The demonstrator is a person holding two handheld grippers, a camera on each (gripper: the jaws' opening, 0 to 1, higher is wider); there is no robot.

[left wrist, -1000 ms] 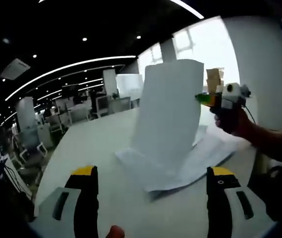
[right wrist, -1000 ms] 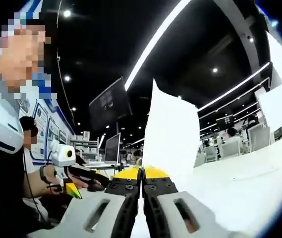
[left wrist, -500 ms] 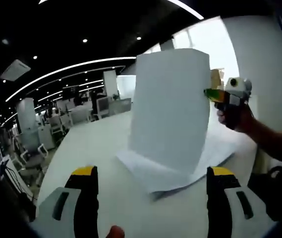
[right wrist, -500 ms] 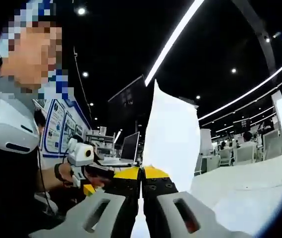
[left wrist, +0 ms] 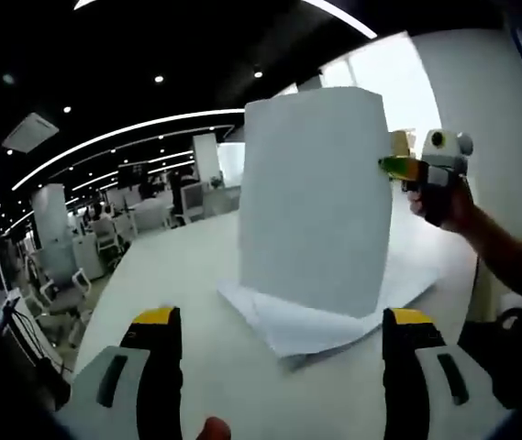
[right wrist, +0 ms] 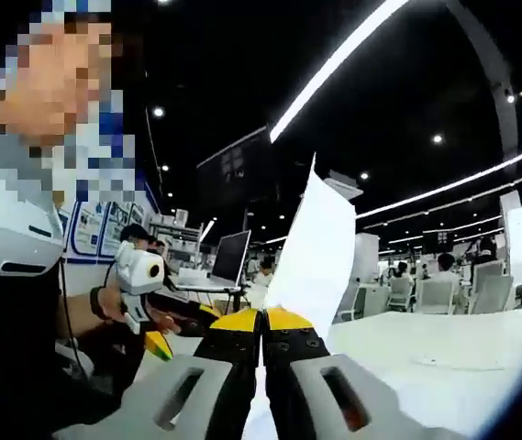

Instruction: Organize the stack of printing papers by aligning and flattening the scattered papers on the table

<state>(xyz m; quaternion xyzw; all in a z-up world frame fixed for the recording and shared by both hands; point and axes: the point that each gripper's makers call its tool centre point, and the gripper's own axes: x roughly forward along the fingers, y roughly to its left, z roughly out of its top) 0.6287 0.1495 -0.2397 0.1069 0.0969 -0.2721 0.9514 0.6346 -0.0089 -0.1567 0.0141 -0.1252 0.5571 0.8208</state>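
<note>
One white sheet of printer paper point(left wrist: 316, 202) held upright above the loose white paper pile point(left wrist: 325, 316), perhaps three sheets, on the pale table point(left wrist: 178, 275), right gripper point(right wrist: 261, 323) clamped on the sheet's edge, left gripper point(left wrist: 279, 344) jaws apart near the pile.

Sheet point(left wrist: 316, 197) upright (held by R gripper point(left wrist: 398, 167)) above paper pile point(left wrist: 334, 307) on table point(left wrist: 169, 275).
</note>
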